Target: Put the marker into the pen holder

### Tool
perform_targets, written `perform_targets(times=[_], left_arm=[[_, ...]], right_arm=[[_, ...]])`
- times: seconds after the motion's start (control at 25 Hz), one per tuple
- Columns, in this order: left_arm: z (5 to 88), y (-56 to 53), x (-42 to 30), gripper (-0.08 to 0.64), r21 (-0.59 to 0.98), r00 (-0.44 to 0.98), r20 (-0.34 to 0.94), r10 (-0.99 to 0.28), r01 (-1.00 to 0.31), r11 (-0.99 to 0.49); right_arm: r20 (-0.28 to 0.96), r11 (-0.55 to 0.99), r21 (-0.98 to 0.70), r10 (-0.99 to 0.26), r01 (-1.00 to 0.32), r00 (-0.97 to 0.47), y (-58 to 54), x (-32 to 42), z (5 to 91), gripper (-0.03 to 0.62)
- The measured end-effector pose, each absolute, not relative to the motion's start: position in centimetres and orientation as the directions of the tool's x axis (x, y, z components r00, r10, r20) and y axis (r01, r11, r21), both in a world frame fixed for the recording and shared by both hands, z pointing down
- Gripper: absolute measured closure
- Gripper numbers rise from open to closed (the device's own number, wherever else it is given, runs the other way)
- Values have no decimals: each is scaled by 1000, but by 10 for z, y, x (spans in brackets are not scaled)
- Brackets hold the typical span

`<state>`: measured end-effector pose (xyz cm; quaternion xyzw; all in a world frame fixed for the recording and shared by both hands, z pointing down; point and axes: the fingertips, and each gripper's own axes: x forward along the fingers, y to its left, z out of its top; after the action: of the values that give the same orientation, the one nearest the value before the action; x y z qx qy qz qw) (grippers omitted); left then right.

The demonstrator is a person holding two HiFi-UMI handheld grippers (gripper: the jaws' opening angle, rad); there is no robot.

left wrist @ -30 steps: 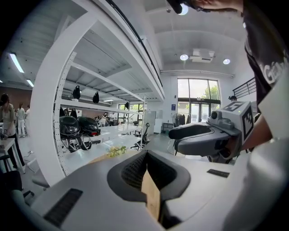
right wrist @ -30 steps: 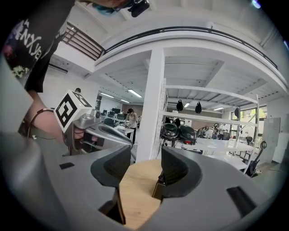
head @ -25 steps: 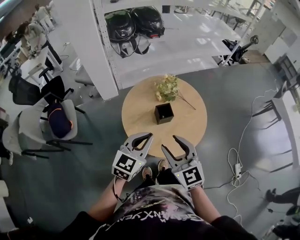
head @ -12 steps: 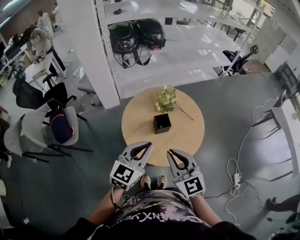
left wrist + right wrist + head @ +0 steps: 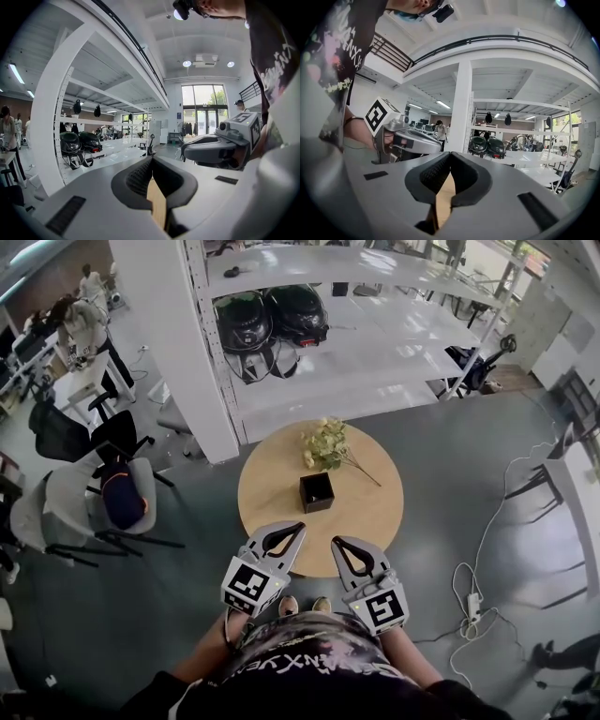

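Grey jaws: your left gripper (image 5: 298, 529) closed, empty; your right gripper (image 5: 337, 544) has just been closing, nothing between. Both sit on the near side of the black pen holder (image 5: 317, 492), the left slightly nearer. Marker: in no view. Tabletop (image 5: 375, 512) carries flowers (image 5: 323, 442) beyond the pen holder.

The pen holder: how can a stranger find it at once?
Look at the round wooden table in front of the white shelving. Near its middle stands the pen holder, a small black square box, open on top. Its only neighbour on the table is a pale flower bunch, lying just beyond it.
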<state>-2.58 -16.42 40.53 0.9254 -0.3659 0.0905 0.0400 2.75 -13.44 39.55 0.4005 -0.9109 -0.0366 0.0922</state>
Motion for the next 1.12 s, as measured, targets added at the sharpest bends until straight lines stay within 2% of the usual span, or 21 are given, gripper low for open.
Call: perform_targets(times=[1.12], left_arm=[[405, -183, -21, 540, 0, 706, 193, -681, -694, -720]], right_arm=[[140, 691, 137, -723, -710, -677, -155, 30, 401, 594]])
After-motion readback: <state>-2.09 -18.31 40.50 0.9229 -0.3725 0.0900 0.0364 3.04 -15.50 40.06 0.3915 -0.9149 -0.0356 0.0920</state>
